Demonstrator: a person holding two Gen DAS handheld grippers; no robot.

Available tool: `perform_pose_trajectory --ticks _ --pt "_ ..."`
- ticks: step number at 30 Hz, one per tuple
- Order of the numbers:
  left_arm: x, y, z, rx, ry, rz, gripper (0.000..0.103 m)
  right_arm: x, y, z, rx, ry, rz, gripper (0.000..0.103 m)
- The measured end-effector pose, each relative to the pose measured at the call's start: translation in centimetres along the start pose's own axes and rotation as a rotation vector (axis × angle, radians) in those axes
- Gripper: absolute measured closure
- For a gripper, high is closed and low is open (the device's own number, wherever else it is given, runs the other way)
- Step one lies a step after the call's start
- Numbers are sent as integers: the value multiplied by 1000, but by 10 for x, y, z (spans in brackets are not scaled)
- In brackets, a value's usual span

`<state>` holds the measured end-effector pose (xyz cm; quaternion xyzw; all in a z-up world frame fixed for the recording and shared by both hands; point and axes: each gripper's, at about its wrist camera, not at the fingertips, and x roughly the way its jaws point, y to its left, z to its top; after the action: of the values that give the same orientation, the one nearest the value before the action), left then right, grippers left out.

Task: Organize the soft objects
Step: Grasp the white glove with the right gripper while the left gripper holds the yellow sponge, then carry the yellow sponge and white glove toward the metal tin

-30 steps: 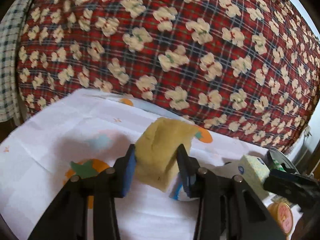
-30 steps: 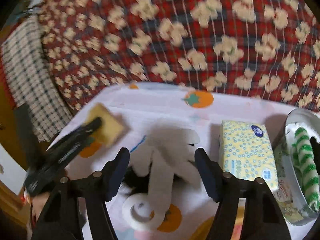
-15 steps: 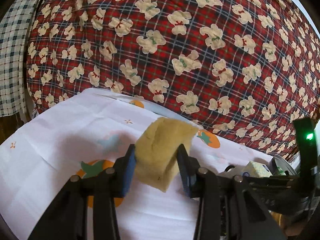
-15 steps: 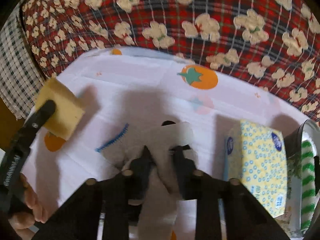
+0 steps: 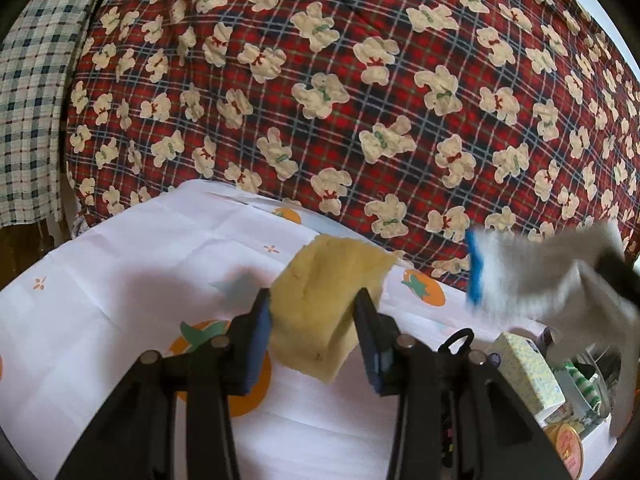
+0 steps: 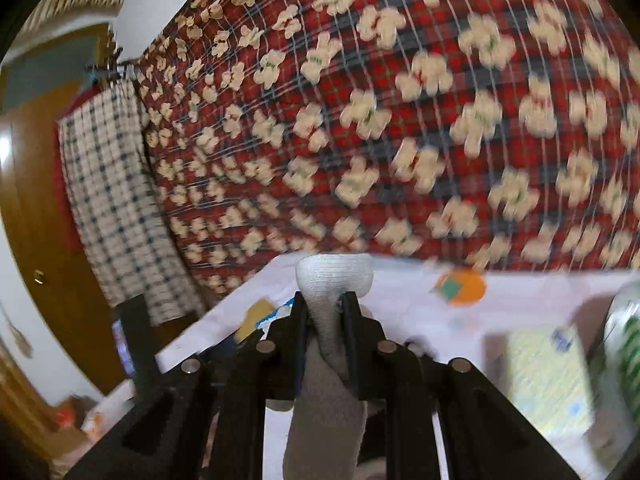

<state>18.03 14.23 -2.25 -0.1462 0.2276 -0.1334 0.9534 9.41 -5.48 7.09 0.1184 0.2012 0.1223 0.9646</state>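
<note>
My left gripper [image 5: 314, 318] is shut on a yellow sponge [image 5: 328, 284], held just above the white tablecloth [image 5: 120, 264] printed with orange fruit. My right gripper [image 6: 325, 306] is shut on a white knitted glove [image 6: 334, 276]; a bunched part sticks out past the pads and the rest hangs below the fingers. In the left wrist view the same glove [image 5: 532, 276], with its blue cuff edge, hangs blurred in the air at the right. The sponge [image 6: 256, 316] shows small at the left of the right wrist view.
A red plaid quilt with cream bears [image 5: 360, 80] rises behind the table. A yellow dotted tissue pack [image 5: 528, 372] and a metal tin [image 5: 588, 396] holding a green-striped item lie at the right. A checked cloth [image 5: 28, 100] hangs at the left.
My right gripper closed on the white glove and lifted it off the cloth; the glove now hangs in the air at the right of the left wrist view. The left gripper kept still with the sponge.
</note>
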Motion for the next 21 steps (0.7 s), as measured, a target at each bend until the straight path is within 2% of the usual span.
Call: perform_pose_trajectory --ticks 6,11,21 --pt "-13 3 -4 -1 -33 36 64 -12 5 -51 -14 -30 2 85" --pt "-30 7 -9 -15 -77 49 64 -24 15 -85 -113 -69 -13 85" --pt "-62 3 -19 -2 -187 106 64 -48 27 -106 -215 -120 0 84"
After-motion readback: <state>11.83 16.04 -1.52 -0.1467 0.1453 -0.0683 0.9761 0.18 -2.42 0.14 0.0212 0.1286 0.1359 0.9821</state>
